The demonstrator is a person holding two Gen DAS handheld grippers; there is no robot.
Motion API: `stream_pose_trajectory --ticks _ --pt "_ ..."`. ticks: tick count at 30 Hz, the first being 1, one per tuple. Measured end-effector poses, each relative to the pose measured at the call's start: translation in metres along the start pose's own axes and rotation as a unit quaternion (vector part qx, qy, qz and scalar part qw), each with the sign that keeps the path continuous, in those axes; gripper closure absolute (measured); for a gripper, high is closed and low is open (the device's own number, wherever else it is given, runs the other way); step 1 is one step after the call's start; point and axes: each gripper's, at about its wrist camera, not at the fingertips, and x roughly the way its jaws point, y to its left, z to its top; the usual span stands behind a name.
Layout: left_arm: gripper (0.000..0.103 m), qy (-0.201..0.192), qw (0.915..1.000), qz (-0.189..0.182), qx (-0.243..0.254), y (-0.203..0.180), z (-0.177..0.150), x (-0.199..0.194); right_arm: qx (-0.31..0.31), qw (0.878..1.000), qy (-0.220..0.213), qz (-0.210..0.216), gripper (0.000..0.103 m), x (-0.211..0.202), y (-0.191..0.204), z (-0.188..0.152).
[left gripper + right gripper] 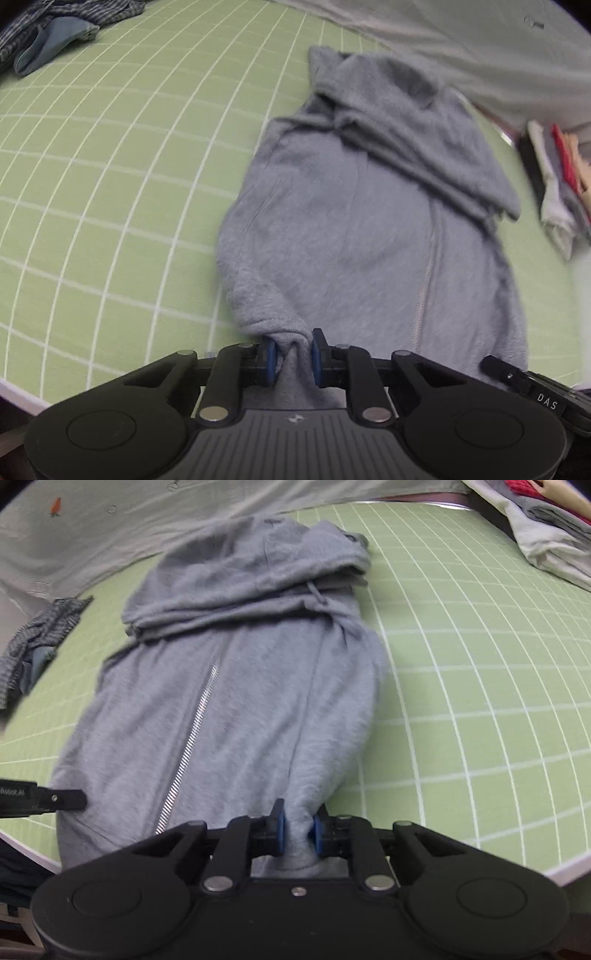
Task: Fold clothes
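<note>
A grey zip hoodie (354,229) lies lengthwise on the green grid mat (110,184), sleeves folded in and hood at the far end. My left gripper (293,360) is shut on the hoodie's near left hem corner. In the right wrist view the hoodie (240,686) shows its silver zipper (192,734), and my right gripper (298,834) is shut on the near right hem corner. The hem is bunched between both pairs of blue pads. The tip of the right gripper shows at the left view's right edge (532,387).
A checked and blue garment pile (55,33) lies at the mat's far left, also in the right wrist view (33,642). A stack of folded clothes (554,177) sits at the right, also in the right wrist view (546,528). A pale grey sheet (147,528) lies behind the hoodie. The mat's white edge (29,845) is near.
</note>
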Motion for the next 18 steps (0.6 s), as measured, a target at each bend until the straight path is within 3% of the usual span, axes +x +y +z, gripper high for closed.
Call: stream_pose_trajectory --ticks 4,8,12,16,18 --pt "0.085 -0.052 0.9975 -0.047 -0.013 -0.015 0.033 -0.023 0.016 0.997 -0.056 0.057 0.092 -0.022 -0.009 0.037" --pt "0.086 -0.106 0.9896 -0.090 -0.036 -0.022 0.088 -0.036 0.036 0.990 -0.109 0.081 0.092 -0.036 -0.026 0.089" --pt "0.086 -0.137 0.9797 -0.119 -0.086 -0.038 0.152 -0.032 0.154 0.972 -0.136 0.112 0.091 -0.027 -0.071 0.142" --pt "0.079 -0.138 0.9706 -0.111 -0.163 -0.048 0.219 0.003 0.296 0.937 -0.134 0.127 0.080 0.015 -0.114 0.188" --pt "0.072 -0.143 0.9727 -0.079 -0.165 -0.056 0.244 0.011 0.320 0.932 -0.138 0.102 0.070 0.030 -0.123 0.208"
